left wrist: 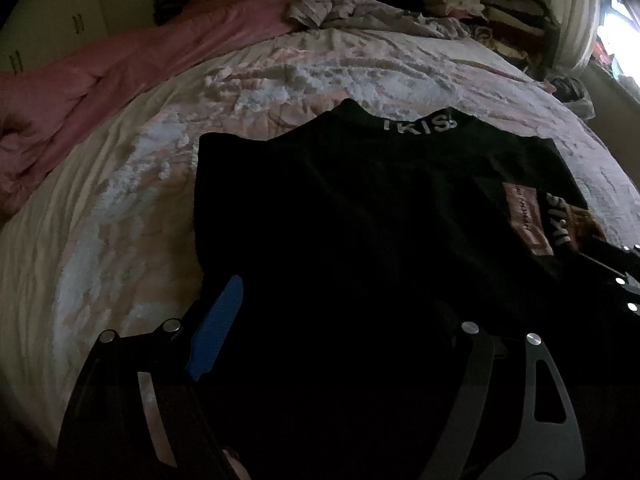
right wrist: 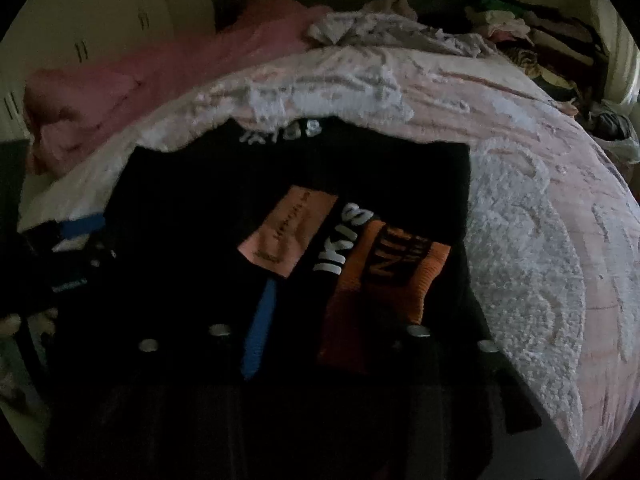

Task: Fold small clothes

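Observation:
A black top [left wrist: 360, 208] with white lettering on its collar lies flat on the bed, collar at the far side. Its right side is folded inward, showing a pink patch [right wrist: 286, 236] and an orange patch [right wrist: 396, 276]. My left gripper [left wrist: 336, 340] hangs over the near hem; one blue pad [left wrist: 218, 328] shows at the shirt's left edge, and the other finger is lost against the dark cloth. My right gripper [right wrist: 332, 336] sits over the near right part of the top [right wrist: 180, 220]; one blue pad [right wrist: 260, 328] shows. The frames are dark.
The bed [left wrist: 120, 220] has a pale pink textured cover. A pink duvet [left wrist: 100, 80] is bunched at the far left. Loose light clothes [left wrist: 352, 12] lie at the head, and a pile of mixed clothes [left wrist: 492, 12] at the far right. Cupboard doors [right wrist: 80, 32] stand behind.

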A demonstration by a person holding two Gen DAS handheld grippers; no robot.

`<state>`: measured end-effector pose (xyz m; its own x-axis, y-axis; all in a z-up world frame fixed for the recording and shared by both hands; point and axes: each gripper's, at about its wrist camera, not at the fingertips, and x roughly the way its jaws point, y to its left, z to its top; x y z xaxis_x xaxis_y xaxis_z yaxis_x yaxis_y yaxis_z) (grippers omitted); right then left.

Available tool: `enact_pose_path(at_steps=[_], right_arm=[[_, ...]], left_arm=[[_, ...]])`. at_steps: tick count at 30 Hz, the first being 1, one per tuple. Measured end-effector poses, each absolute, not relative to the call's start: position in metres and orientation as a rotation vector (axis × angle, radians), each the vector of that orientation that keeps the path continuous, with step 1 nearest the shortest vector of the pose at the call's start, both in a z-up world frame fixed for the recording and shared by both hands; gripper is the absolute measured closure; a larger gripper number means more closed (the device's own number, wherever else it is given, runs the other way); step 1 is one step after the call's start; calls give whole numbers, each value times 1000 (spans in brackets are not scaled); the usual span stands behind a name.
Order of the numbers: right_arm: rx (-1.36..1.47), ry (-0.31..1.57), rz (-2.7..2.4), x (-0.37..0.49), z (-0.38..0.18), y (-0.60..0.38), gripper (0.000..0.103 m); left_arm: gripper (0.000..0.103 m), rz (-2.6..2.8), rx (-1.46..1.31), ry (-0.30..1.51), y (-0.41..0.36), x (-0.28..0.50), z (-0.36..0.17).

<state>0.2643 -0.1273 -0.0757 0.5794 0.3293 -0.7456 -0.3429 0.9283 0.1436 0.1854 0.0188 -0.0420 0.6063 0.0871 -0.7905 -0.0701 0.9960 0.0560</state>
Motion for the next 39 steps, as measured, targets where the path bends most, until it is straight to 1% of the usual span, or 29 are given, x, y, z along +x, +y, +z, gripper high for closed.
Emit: enact_pose_path(at_steps=[2, 4, 5, 7, 9, 10, 12, 15, 25, 39], right_arm=[[9, 855, 391, 260, -70, -130, 46], [34, 839, 389, 256, -64, -135, 40], [42, 830, 387, 253, -60, -137, 39], [56, 804, 386, 249, -52, -141, 33], [68, 782, 384, 243, -44, -144, 33], [69, 772, 380, 241, -41, -145, 21], [78, 743, 355, 233, -33, -150, 8], [109, 711, 346, 222, -24, -158, 8], [136, 675, 329, 197, -8, -176, 7], [119, 669, 323, 165, 1, -183, 7]], left_arm=[[30, 84, 13, 908, 19, 182, -38], [30, 79, 9, 899, 20, 178, -34], [30, 78, 7, 895, 20, 176, -32], [27, 74, 2, 888, 21, 172, -28], [23, 72, 0, 880, 22, 168, -24], [22, 71, 1, 875, 22, 166, -22], [22, 70, 5, 865, 23, 161, -17], [16, 65, -3, 850, 24, 154, -11], [15, 65, 9, 814, 29, 131, 7], [15, 88, -10, 785, 50, 101, 20]])
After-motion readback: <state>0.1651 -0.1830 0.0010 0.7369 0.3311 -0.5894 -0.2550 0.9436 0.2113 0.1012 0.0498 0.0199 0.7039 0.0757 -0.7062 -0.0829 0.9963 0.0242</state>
